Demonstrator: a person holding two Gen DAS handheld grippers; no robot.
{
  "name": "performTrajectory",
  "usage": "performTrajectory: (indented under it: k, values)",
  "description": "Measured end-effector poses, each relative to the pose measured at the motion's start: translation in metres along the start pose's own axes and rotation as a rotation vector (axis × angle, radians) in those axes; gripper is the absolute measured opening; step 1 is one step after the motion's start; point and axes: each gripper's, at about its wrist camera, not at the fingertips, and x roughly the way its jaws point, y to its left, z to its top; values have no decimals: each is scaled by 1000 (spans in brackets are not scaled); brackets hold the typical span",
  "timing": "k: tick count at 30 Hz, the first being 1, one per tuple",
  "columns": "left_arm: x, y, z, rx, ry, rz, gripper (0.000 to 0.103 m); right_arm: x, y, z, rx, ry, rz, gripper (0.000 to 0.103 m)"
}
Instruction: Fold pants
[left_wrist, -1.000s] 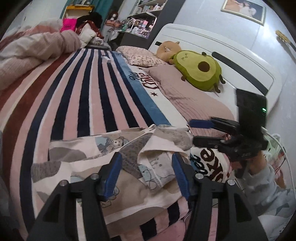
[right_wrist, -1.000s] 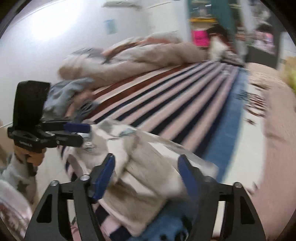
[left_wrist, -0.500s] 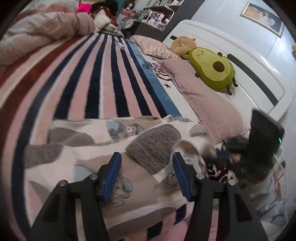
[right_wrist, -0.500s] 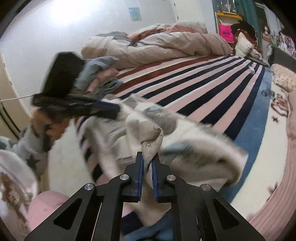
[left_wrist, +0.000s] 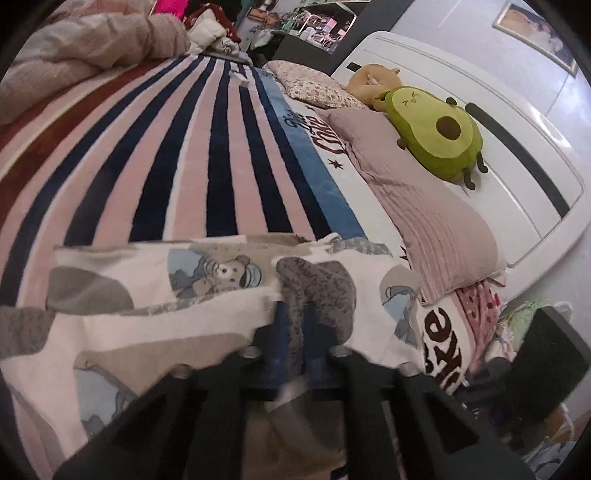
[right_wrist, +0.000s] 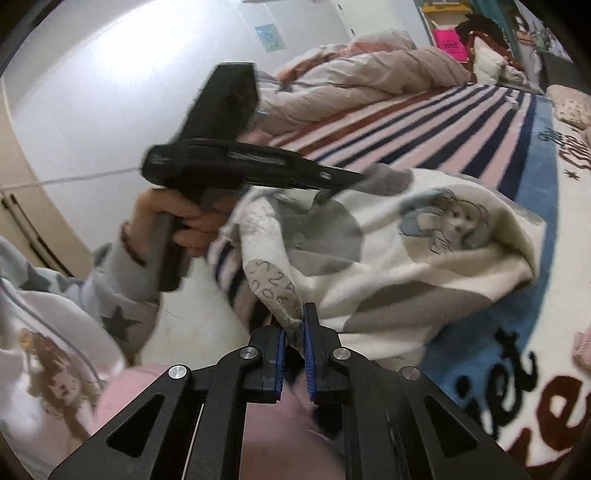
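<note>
Pants (left_wrist: 207, 291), cream fleece printed with grey patches and cartoon figures, lie across the near edge of the bed on the striped blanket (left_wrist: 177, 155), bunched and lifted at the end nearest the person.

A second ago both tools stood wide open above the cloth. Now the left tool (left_wrist: 291, 332) has its blue pads drawn together on a fold of the grey patterned patch, with fabric pinched between them. The right tool (right_wrist: 293, 325) is likewise closed tight on a grey-printed edge of the pants, which rises in a peak from its tips; it had already clamped half a second ago, while the left tool was then still apart. Both cameras sit lower and nearer to the fabric than before, and the garment has been gathered up from its flatter spread.

In the right wrist view the person's left hand (right_wrist: 173, 221) grips the handle of the left tool, its tips buried in the cloth and blurred. In the left wrist view the left tool's fingers are smeared by motion, so the exact pinch line is hard to read, and the other tool shows only as a dark block cut off at the lower right. An avocado plush (left_wrist: 436, 133) lies on the pillow (left_wrist: 424, 221) by the white headboard (left_wrist: 517, 122). The far legs of the pants are out of frame.
</note>
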Motion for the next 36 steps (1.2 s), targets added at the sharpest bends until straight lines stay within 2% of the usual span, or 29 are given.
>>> performTrajectory:
  k: [3, 6, 9, 12, 15, 18, 20, 21, 22, 24, 26, 28, 33, 35, 36]
  values:
    - [-15, -1, 9, 27, -60, 22, 3, 0, 9, 11, -31, -20, 29, 4]
    - [-40, 8, 26, 41, -113, 60, 3, 4, 22, 32, -73, -41, 97, 4]
    - [-66, 20, 40, 61, -158, 104, 3, 19, 43, 55, -156, -21, 110, 4]
    - [-78, 34, 45, 74, -176, 157, 3, 36, 52, 68, -176, -8, 142, 4]
    - [-77, 54, 45, 94, -145, 242, 3, 50, 57, 74, -182, 0, 149, 5]
    - [-67, 70, 39, 82, -85, 246, 5, 65, 58, 75, -164, 44, 127, 7]
    - [-61, 73, 32, 87, -57, 256, 21, 65, 57, 73, -153, 55, 102, 7]
    - [-61, 74, 28, 84, -54, 268, 44, 58, 56, 71, -144, 50, 89, 11]
    - [-65, 76, 24, 70, -62, 267, 54, 47, 54, 70, -134, 32, 71, 20]
    - [-73, 80, 14, 23, -64, 209, 54, 20, 46, 66, -108, -14, 25, 29]
    - [-81, 81, 1, -34, -48, 135, 54, 0, 35, 63, -80, -42, -28, 30]
    - [-85, 71, -15, -47, -30, 53, 54, -25, 21, 53, -31, -71, -90, 30]
    - [-73, 35, -44, -34, 12, -28, 52, -51, -1, 30, 67, -115, -152, 30]
    - [-64, 25, -49, -31, 13, 9, 44, -55, -5, 26, 91, -133, -152, 30]
    - [-58, 22, -50, -37, 17, 42, 26, -55, -7, 26, 102, -139, -157, 30]
